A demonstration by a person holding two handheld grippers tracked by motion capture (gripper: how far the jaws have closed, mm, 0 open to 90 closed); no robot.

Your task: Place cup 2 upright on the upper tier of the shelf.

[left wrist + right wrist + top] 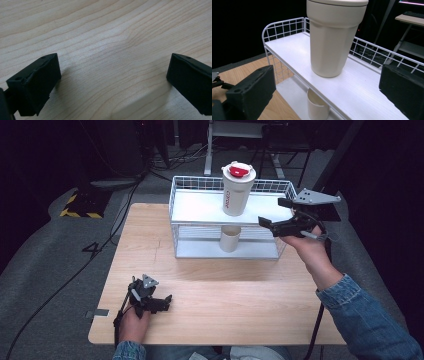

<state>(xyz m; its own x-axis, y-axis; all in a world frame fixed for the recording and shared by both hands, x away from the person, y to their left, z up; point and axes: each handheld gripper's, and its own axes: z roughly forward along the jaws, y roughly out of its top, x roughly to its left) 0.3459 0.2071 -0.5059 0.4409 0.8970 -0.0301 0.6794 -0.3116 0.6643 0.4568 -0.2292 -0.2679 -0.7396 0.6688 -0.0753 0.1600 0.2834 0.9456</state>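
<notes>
Tall cream plastic tumbler with red-and-white lid [237, 190] stands upright on the top shelf of the white wire rack [195, 207] at the desk's [210, 290] far edge. Right gripper [274, 214] sits beside it, fingers apart, nothing between them: looks like placement is done. Next: pull clear without clipping it. Left gripper [162, 301] rests on the desk, fingers apart, empty. Red vertical lettering on the tumbler, unreadable.

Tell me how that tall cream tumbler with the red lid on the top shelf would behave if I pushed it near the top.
The tumbler is tall and narrower at its base, so it would probably tip rather than slide. Its smooth wall looks hard and may be slippery. The white shelf has a low wire rim that likely wouldn't catch it.
</notes>
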